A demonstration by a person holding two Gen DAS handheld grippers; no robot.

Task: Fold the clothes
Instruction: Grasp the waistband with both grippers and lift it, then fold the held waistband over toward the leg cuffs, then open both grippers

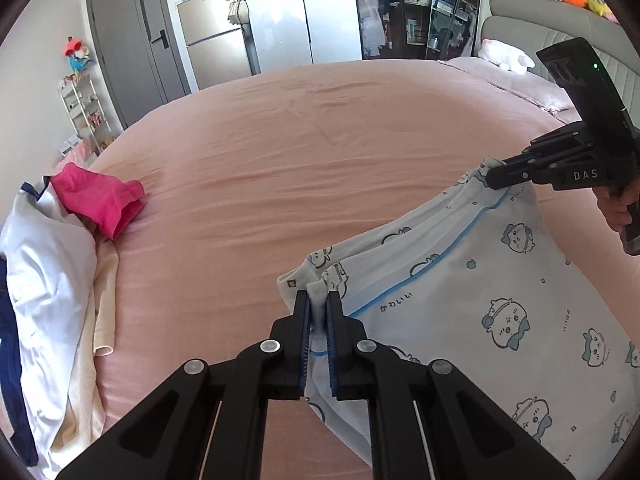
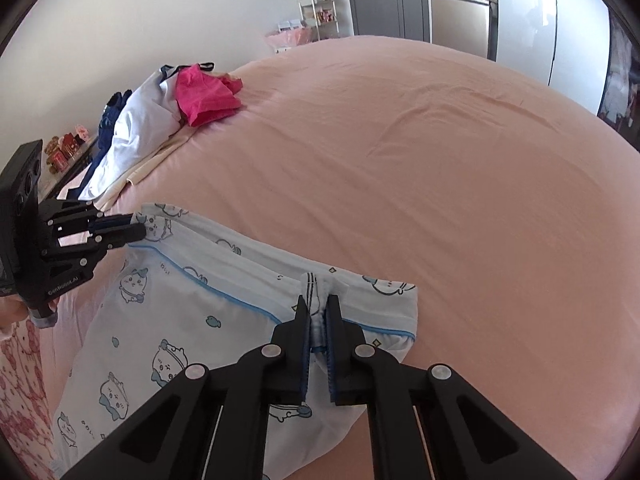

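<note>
Printed garment cut off below.

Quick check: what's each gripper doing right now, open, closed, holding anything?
Left gripper: closed on the top edge of the printed garment.
Right gripper: closed on the same garment's top edge, at the other end.
</note>
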